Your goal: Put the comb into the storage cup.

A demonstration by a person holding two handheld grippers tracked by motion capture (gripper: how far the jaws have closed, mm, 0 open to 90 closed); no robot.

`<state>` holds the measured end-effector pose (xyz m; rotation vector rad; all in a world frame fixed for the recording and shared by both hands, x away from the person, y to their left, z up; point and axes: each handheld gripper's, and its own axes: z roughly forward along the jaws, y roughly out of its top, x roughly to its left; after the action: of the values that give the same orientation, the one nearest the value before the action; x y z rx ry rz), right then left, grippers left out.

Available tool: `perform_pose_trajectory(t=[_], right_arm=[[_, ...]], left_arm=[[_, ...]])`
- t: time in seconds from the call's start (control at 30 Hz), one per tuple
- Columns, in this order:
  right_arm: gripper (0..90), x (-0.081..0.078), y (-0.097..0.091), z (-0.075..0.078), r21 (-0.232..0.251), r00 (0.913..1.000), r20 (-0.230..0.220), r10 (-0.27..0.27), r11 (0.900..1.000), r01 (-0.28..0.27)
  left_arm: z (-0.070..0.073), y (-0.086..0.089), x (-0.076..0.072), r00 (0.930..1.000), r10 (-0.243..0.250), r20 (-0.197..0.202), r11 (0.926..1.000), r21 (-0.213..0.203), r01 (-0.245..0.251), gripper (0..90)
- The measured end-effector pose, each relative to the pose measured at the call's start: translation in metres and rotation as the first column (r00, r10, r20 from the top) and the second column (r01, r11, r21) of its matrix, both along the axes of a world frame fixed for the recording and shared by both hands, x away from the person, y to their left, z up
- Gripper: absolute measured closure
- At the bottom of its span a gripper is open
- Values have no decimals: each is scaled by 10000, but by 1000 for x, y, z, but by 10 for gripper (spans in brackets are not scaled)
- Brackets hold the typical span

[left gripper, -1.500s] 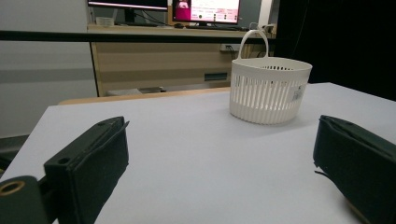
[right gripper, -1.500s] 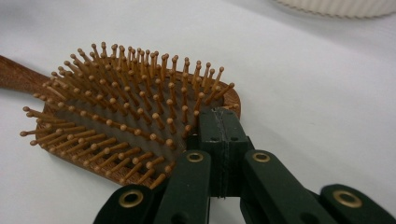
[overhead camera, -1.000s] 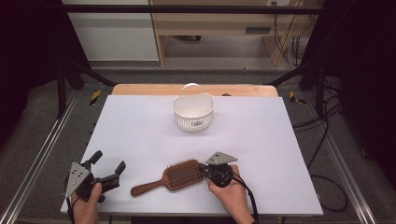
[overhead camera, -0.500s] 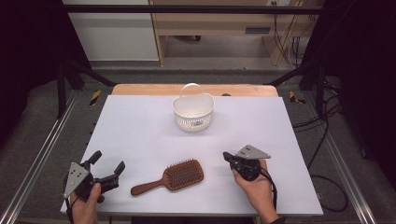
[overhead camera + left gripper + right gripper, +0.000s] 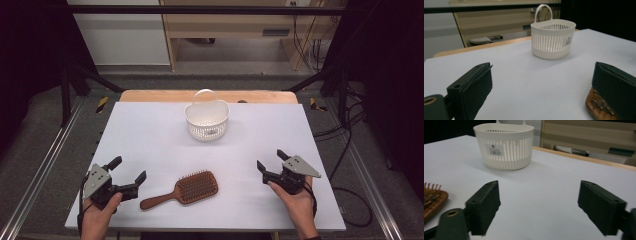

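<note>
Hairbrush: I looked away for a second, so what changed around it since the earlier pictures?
The right hand-held gripper let go of the hairbrush, drew away to the right, and its jaws have just been opening, nothing between them. The hairbrush, basket and left hand-held gripper stayed put.

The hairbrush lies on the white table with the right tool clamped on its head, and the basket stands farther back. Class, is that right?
Not quite. The right tool is open and apart from the hairbrush, as the high view shows. The basket does stand farther back on the table.
</note>
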<state>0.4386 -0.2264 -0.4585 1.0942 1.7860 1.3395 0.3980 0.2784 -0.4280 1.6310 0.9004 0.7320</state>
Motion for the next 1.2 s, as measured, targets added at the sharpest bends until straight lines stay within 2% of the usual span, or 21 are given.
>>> perform_pose_trajectory(t=[0.07,0.13,0.27,0.37,0.4,0.43,0.47,0.63,0.67,0.7,0.77,0.8,0.87,0.93,1.03,1.07,1.2], right_arm=[[120,0,-5,0,203,9998,122,-176,9996,174],[97,0,-9,0,270,9994,123,-335,9991,332],[76,-3,-15,-2,550,9998,112,-153,9984,147],[63,-5,-17,-3,550,9998,153,84,9984,-92],[58,-6,-17,-3,510,9997,196,121,9986,-130],[62,-7,-18,-3,607,9996,258,117,9981,-132],[62,-7,-18,-2,648,9995,304,111,9978,-131],[63,-7,-20,-3,622,9994,335,61,9980,-82],[63,-7,-20,-4,621,9995,310,46,9981,-65],[63,-7,-20,-4,634,9995,307,36,9980,-56],[63,-7,-20,-3,614,9994,348,38,9981,-60],[63,-8,-20,-3,621,9994,348,68,9980,-89],[63,-8,-20,-3,642,9992,382,65,9979,-89],[63,-8,-21,-3,706,9992,398,76,9975,-104],[63,-8,-20,-4,699,9994,337,43,9975,-67],[63,-8,-20,-4,683,9994,342,48,9976,-71],[63,-7,-19,-5,678,9994,348,7,9977,-31]], left_arm=[[5,-6,1,9989,-361,-289,9993,68,363,36],[8,-12,2,9973,-533,-504,9969,548,560,35],[10,-24,1,9906,-844,-1075,9864,1316,983,36],[10,-31,0,9848,-1050,-1383,9769,1712,1282,36],[10,-31,0,9848,-1050,-1383,9769,1712,1282,36],[11,-35,-1,9806,-1149,-1591,9712,1896,1445,36],[12,-38,-1,9796,-1121,-1667,9688,2010,1451,36],[14,-47,-3,9737,-1622,-1601,9555,2209,1955,37],[14,-47,-3,9737,-1622,-1601,9555,2209,1955,37],[15,-49,-2,9703,-1699,-1722,9521,2254,2067,37],[14,-50,-1,9688,-1691,-1811,9456,2473,2113,38],[14,-51,0,9667,-1720,-1895,9409,2590,2181,39],[13,-52,1,9627,-1750,-2065,9381,2619,2267,38],[11,-54,3,9550,-1811,-2349,9329,2663,2424,37],[9,-56,4,9469,-1951,-2556,9290,2614,2619,36],[9,-56,4,9469,-1951,-2556,9290,2614,2619,35],[9,-60,5,9366,-2179,-2743,9114,2859,2958,36]])
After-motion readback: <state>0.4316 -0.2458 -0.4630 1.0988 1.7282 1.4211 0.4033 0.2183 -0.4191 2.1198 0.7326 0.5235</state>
